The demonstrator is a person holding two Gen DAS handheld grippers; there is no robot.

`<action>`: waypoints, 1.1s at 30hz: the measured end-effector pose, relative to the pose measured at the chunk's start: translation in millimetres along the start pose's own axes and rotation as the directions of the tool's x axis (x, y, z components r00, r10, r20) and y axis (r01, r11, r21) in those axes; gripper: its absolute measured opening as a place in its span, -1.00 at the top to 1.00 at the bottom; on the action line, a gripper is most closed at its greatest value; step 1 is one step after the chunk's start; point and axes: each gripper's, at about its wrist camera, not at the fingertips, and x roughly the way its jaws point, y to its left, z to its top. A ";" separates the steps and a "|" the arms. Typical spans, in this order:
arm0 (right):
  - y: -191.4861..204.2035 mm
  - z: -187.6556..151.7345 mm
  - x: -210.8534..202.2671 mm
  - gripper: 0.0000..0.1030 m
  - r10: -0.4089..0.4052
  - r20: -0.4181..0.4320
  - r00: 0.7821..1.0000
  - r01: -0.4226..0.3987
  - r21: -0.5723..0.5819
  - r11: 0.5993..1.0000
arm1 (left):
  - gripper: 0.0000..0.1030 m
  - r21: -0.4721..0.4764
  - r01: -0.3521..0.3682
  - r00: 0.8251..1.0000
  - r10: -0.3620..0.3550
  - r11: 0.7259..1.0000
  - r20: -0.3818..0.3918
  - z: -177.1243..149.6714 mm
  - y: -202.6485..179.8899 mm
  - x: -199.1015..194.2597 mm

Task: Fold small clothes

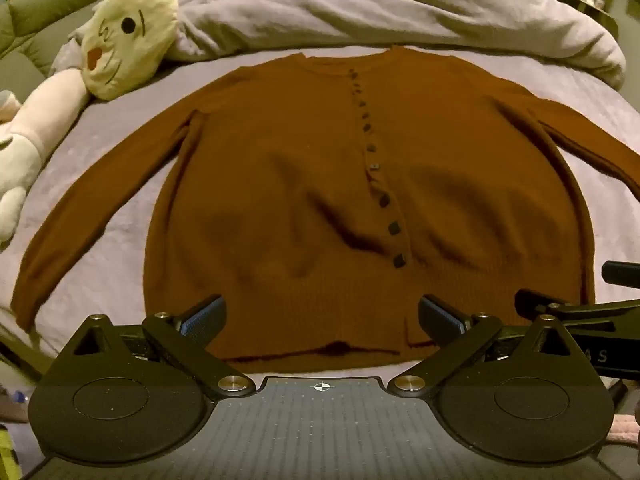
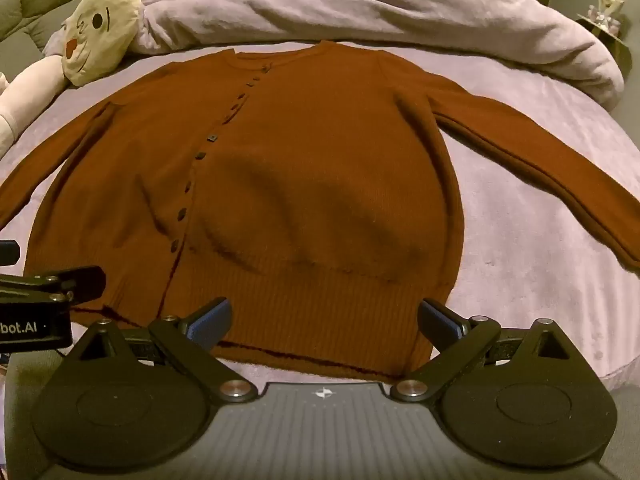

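Observation:
A rust-brown buttoned cardigan [image 1: 304, 184] [image 2: 320, 184] lies flat and face up on a lilac bed sheet [image 1: 100, 152] [image 2: 520, 208], both sleeves spread sideways and its ribbed hem nearest me. My left gripper [image 1: 322, 320] hovers open above the hem, left of the row of dark buttons [image 1: 394, 229], with nothing between its fingers. My right gripper [image 2: 324, 320] also stands open over the hem's right half, empty. Each gripper's black body shows at the edge of the other's view, the right one [image 1: 580, 312] and the left one [image 2: 44, 284].
A rumpled lilac duvet [image 1: 380, 12] [image 2: 360, 4] is bunched along the far side of the bed. A cream plush toy [image 1: 128, 36] [image 2: 100, 28] with a long white body lies at the far left, close to the left sleeve. A green sofa [image 1: 36, 24] stands behind it.

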 end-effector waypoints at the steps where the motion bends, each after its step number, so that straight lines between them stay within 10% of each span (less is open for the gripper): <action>1: -1.1 0.1 0.8 -0.92 0.000 -0.003 1.000 0.000 0.001 1.000 | -1.00 -0.003 0.003 1.000 -0.003 1.000 -0.001 -0.1 0.6 0.0; 33: -7.9 -1.4 6.8 -0.92 0.009 0.002 1.000 -0.009 0.032 0.999 | -1.00 0.001 -0.015 0.999 0.015 1.000 -0.040 0.1 -4.0 8.1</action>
